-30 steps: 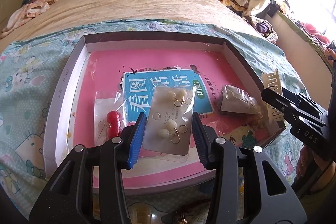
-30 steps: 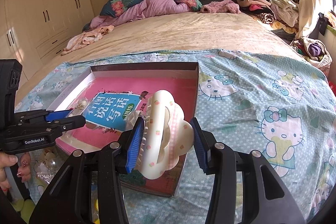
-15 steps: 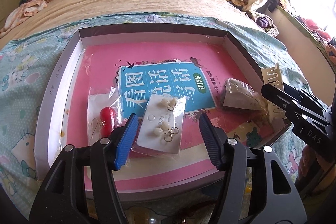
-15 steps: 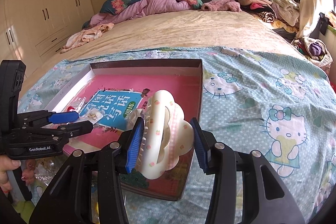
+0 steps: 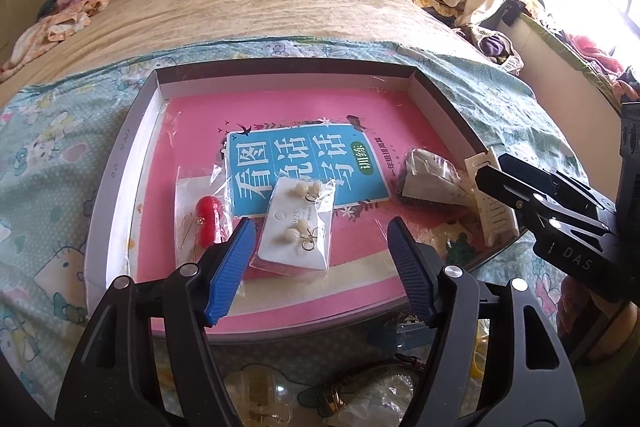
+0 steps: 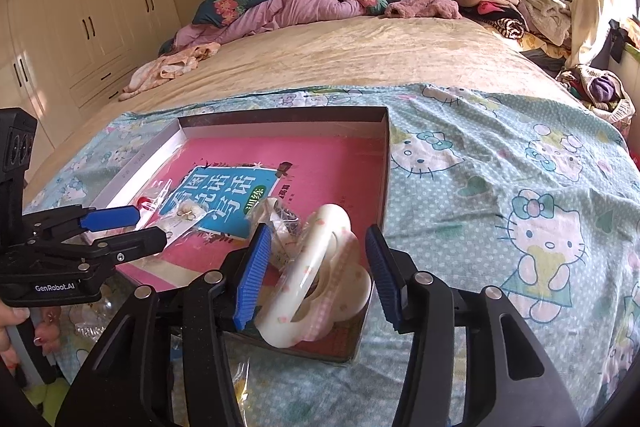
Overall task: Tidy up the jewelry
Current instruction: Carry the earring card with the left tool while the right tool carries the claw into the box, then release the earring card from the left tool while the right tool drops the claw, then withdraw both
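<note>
Seemingly mid-sort, the left wrist view looks down on a shallow box lying on a bed, likely serving as the collecting tray. The left gripper has its blue pads wide apart, holding nothing. Between them, on the box's pink floor, lies a bagged white card of pearl earrings, flat and partly over a blue book. Beside it sits a bag with red earrings.

From the right wrist view, the right gripper is also spread open. A white hair claw clip, dotted with small pink flowers, sits tilted at the box's near corner between the pads; whether either pad touches it cannot be told.
</note>
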A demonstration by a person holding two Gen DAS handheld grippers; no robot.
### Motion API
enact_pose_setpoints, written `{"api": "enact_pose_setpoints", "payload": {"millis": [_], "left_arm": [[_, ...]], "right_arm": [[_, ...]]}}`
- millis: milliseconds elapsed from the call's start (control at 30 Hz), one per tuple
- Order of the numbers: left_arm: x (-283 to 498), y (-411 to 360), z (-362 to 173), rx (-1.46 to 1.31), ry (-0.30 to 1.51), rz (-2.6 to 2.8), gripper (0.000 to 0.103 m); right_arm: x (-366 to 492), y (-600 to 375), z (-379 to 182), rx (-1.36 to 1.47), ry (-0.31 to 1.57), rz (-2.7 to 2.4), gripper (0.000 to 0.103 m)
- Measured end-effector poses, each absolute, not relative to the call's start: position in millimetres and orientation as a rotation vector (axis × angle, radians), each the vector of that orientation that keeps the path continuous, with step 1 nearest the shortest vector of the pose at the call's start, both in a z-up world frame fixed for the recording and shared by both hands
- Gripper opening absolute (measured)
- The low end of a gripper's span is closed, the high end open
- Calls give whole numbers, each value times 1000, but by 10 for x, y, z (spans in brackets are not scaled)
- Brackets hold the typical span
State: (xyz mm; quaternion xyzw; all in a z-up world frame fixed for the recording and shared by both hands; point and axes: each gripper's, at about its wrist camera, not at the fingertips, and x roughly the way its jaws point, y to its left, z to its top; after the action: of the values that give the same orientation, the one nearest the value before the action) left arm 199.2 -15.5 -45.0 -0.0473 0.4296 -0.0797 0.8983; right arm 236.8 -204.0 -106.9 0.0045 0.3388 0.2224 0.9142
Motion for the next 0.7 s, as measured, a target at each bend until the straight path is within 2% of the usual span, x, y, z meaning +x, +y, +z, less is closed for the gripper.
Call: {"api": "enact_pose_setpoints", "payload": {"millis": [133,200,267,333,367,467,700], "left_arm": [[1944,-156,-404,-104,879,-162,66],[1917,-150,-382,-109,874,-158,70],[1886,-136,-353,-112,866,-151,74],[1860,-109,-320,-120,858,-144,77],[1845,-96,-299,-124,855,-140,83],[1790,-59,-228,-125,838,-129,92],[1665,92,-61,-155,797,-102,93]], "right_arm": [[2311,-2080,-1009,17,688,450,65],[2279,-2120,-969,32,678,445,77],[2240,-2162,-923,46,665,442,83],[2212,-2195,-886,55,659,439,85],[2199,-2206,-869,58,656,439,86],[2154,-2224,-816,61,646,442,87],[2045,-2225,-694,64,622,461,90]]}}
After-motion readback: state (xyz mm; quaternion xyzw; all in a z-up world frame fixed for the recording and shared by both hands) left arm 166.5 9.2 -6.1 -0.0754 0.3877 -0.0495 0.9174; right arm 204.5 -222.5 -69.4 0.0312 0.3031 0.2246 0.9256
